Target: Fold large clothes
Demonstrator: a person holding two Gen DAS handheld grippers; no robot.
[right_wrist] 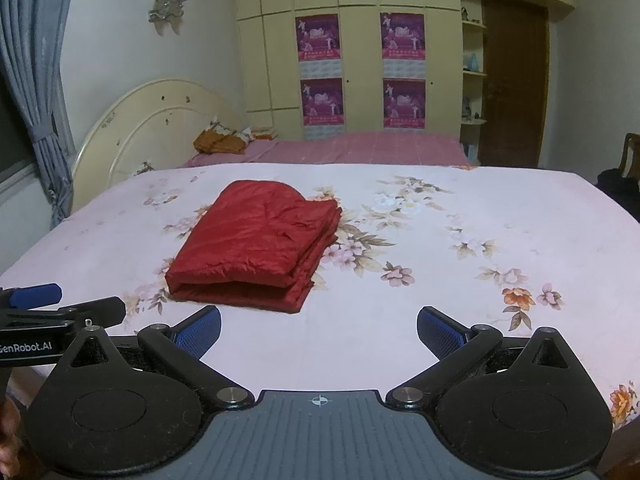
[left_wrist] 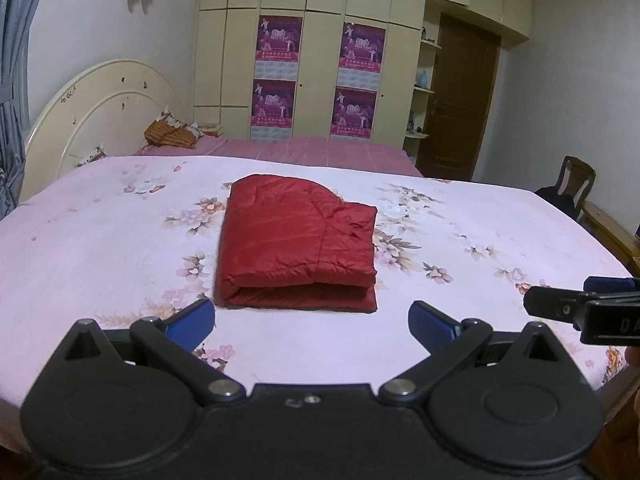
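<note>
A red padded jacket point(left_wrist: 298, 246) lies folded into a thick rectangle on the pink floral bed sheet point(left_wrist: 120, 248); it also shows in the right wrist view point(right_wrist: 256, 244). My left gripper point(left_wrist: 311, 326) is open and empty, just in front of the jacket's near folded edge. My right gripper point(right_wrist: 319, 334) is open and empty, in front of and to the right of the jacket. Each gripper shows at the edge of the other's view: the right one point(left_wrist: 584, 304) and the left one point(right_wrist: 60, 312).
A cream headboard point(left_wrist: 100, 116) stands at the left. A second bed with a pink cover point(left_wrist: 320, 152) and pillows point(left_wrist: 176, 132) lies behind. Cream wardrobes with posters point(left_wrist: 316, 76), a brown door point(left_wrist: 460, 100) and a wooden chair point(left_wrist: 572, 184) stand at the back and right.
</note>
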